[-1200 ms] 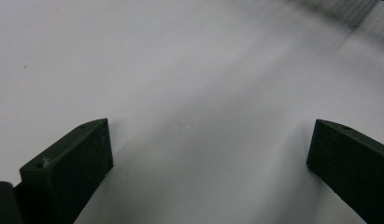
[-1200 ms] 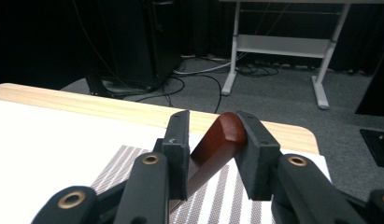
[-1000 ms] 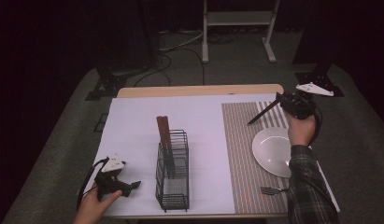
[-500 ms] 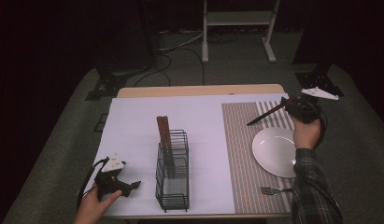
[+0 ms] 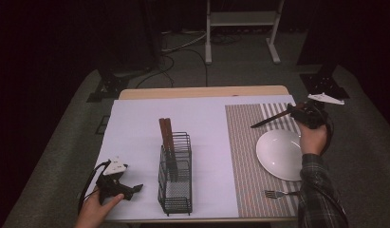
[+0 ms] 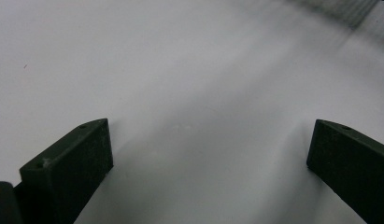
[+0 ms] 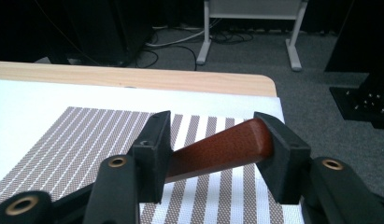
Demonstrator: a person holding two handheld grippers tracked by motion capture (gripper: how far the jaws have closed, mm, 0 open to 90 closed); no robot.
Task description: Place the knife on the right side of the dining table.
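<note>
A knife with a brown wooden handle [image 7: 222, 147] lies slantwise between the jaws of my right gripper [image 7: 210, 140]. Its butt end is against the right jaw and the rest runs past the left jaw. The jaws have just been opening and stand apart around the handle. In the high view the right gripper [image 5: 298, 111] is over the far right of the striped placemat [image 5: 245, 152], with the dark blade [image 5: 271, 119] pointing left. My left gripper [image 5: 134, 188] rests open on the white table cover near the front left, and nothing is between its jaws [image 6: 208, 140].
A black wire rack [image 5: 176, 183] stands mid-table with two brown-handled utensils [image 5: 165, 135] upright in it. A white plate [image 5: 283, 154] and a fork [image 5: 278, 194] lie on the placemat. The wooden table edge [image 7: 133, 77] runs just beyond the mat.
My right hand has sunk a little toward the placemat with the knife, shifting slightly right. The left hand and its gripper have stayed in place.
</note>
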